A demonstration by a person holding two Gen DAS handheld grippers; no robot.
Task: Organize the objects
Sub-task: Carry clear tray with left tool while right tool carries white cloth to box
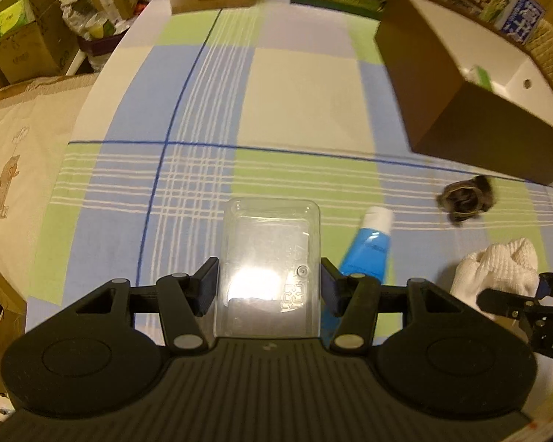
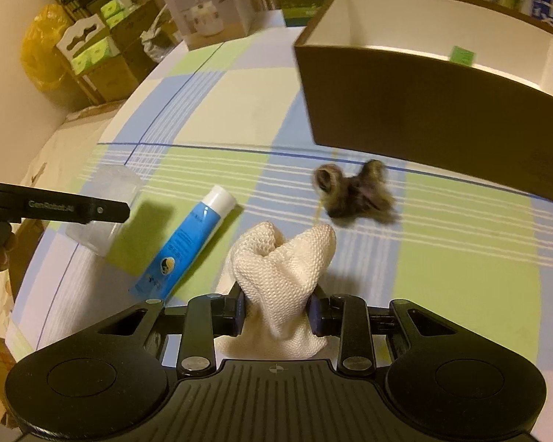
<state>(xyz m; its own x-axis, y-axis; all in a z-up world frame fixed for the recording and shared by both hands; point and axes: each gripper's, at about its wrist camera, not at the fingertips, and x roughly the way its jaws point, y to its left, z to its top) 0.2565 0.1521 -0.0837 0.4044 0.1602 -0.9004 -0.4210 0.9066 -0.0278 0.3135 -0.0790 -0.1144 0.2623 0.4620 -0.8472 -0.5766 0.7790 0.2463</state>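
My left gripper (image 1: 269, 287) is shut on a clear plastic container (image 1: 271, 254), held over the plaid tablecloth. My right gripper (image 2: 276, 313) is shut on a white knitted cloth (image 2: 284, 269). A blue tube with a white cap (image 2: 188, 243) lies on the table between the two grippers; it also shows in the left wrist view (image 1: 368, 250). A furry brown hair tie (image 2: 354, 191) lies just beyond the cloth, in front of the brown open box (image 2: 424, 110). The box has a white inside and holds a green item (image 2: 461, 54).
The table has a plaid cloth (image 1: 295, 92) and its left edge drops to a beige cover (image 1: 25, 140). A white product box (image 2: 206, 7) and picture boxes stand at the far edge. Stacked cartons (image 1: 18, 29) fill the room at the left.
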